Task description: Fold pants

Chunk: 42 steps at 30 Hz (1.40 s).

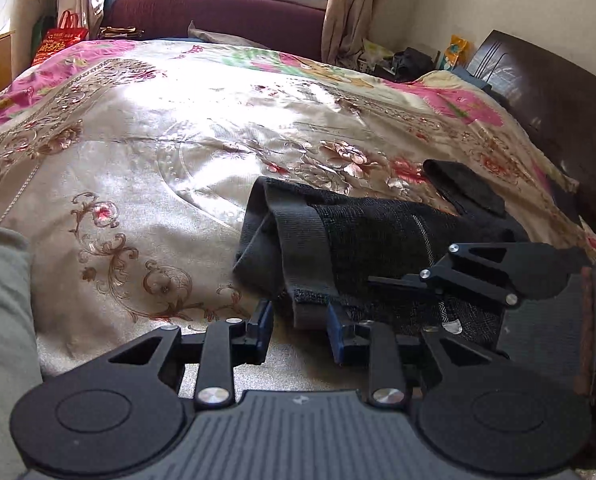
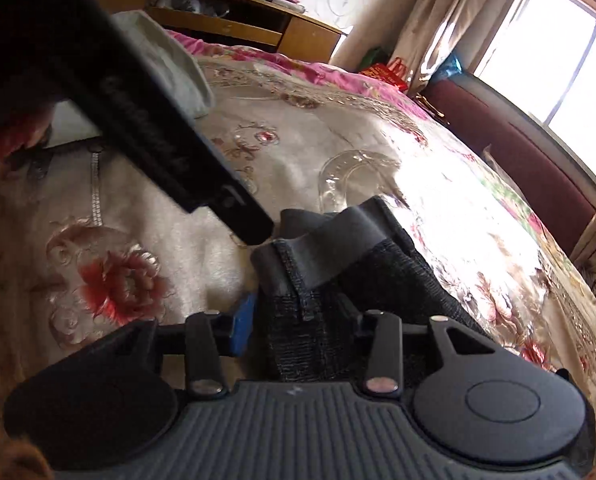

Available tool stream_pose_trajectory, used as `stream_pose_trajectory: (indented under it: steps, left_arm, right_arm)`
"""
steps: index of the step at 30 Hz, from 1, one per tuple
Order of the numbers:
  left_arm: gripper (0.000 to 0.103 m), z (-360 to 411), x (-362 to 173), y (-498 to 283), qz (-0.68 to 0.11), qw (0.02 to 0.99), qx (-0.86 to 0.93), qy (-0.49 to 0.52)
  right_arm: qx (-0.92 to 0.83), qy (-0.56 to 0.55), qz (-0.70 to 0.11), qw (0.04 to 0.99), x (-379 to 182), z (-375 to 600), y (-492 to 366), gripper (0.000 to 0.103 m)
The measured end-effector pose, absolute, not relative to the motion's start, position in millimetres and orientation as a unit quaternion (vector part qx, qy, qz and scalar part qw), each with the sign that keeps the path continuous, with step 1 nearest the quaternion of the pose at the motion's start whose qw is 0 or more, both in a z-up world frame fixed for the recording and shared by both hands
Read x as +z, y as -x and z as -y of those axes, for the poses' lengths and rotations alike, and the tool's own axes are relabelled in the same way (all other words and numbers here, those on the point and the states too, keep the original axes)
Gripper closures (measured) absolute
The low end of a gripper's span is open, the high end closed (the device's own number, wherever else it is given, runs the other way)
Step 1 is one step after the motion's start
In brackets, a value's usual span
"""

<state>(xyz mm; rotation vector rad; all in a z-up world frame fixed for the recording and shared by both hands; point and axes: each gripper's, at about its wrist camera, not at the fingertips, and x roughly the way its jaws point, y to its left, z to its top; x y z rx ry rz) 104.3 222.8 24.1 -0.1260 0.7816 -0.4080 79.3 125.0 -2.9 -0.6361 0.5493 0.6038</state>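
Left gripper [image 1: 299, 330] gapes around the pants [image 1: 361, 240] waistband; right gripper [image 2: 301, 328] seems clenched on them, far pad hidden. Clamp both, lift evenly over the bed [image 1: 138, 152].

Pants [image 1: 361, 236] lie on the bed [image 1: 138, 160], with the left tool [image 1: 298, 330] and right tool [image 2: 298, 332] at their near edge.
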Motion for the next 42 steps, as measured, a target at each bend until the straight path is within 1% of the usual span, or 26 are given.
stream_pose_trajectory:
  steps: [1,2,3,5,7,10,14,16,18,20,23,26,30,33,34,37,39,41,42]
  left_arm:
    - [0.059,-223,24,-104,-0.378,0.902,-0.200,0.063]
    - [0.059,-224,23,-104,-0.379,0.900,-0.204,0.066]
    - [0.058,-224,22,-104,-0.381,0.898,-0.210,0.070]
    - [0.055,-222,21,-104,-0.383,0.894,-0.219,0.074]
    - [0.054,-218,22,-102,-0.381,0.892,-0.230,0.075]
    - [0.053,-209,25,-105,-0.372,0.895,-0.237,0.069]
    - [0.053,-197,40,-126,-0.343,0.906,-0.241,0.054]
    - [0.053,-194,50,-138,-0.323,0.912,-0.247,0.056]
    - [0.052,-193,53,-147,-0.315,0.916,-0.243,0.056]
    - [0.049,-196,46,-153,-0.325,0.915,-0.234,0.057]
    - [0.049,-201,21,-159,-0.361,0.911,-0.196,0.046]
    - [0.049,-210,0,-152,-0.390,0.903,-0.174,0.042]
    - [0.049,-222,-13,-135,-0.409,0.897,-0.167,0.023]
    - [0.049,-231,-12,-124,-0.405,0.900,-0.158,0.025]
    - [0.049,-234,-11,-123,-0.404,0.901,-0.154,0.030]
    - [0.050,-238,-4,-121,-0.394,0.907,-0.145,0.040]
    - [0.049,-238,4,-119,-0.382,0.913,-0.139,0.028]
    - [0.049,-233,12,-121,-0.372,0.918,-0.137,0.013]
    - [0.049,-231,16,-120,-0.367,0.920,-0.135,0.005]
  right_arm:
    - [0.286,0.289,-0.274,0.871,-3,-122,-88,0.072]
    - [0.286,0.271,-0.286,0.873,-2,-118,-95,0.089]
    - [0.285,0.251,-0.301,0.875,-1,-114,-102,0.092]
    - [0.284,0.204,-0.318,0.881,10,-102,-112,0.093]
    - [0.290,0.160,-0.326,0.885,24,-90,-114,0.093]
    - [0.299,0.049,-0.343,0.889,53,-67,-120,0.093]
    - [0.279,-0.050,-0.304,0.909,100,-43,-140,0.093]
    - [0.256,-0.072,-0.267,0.926,125,-28,-152,0.093]
    - [0.234,-0.046,-0.232,0.943,140,-27,-157,0.093]
    - [0.237,-0.053,-0.244,0.939,131,-34,-165,0.093]
    - [0.257,-0.020,-0.277,0.926,90,-68,-165,0.093]
    - [0.279,0.012,-0.329,0.902,41,-101,-157,0.092]
    - [0.278,0.026,-0.359,0.891,7,-107,-149,0.091]
    - [0.281,0.024,-0.348,0.894,8,-108,-147,0.086]
    - [0.282,0.029,-0.350,0.893,8,-112,-149,0.083]
    - [0.289,0.057,-0.347,0.890,5,-119,-145,0.083]
    - [0.295,0.087,-0.328,0.893,6,-120,-134,0.081]
    - [0.307,0.094,-0.332,0.887,3,-118,-132,0.071]
    - [0.312,0.084,-0.337,0.884,3,-114,-132,0.070]
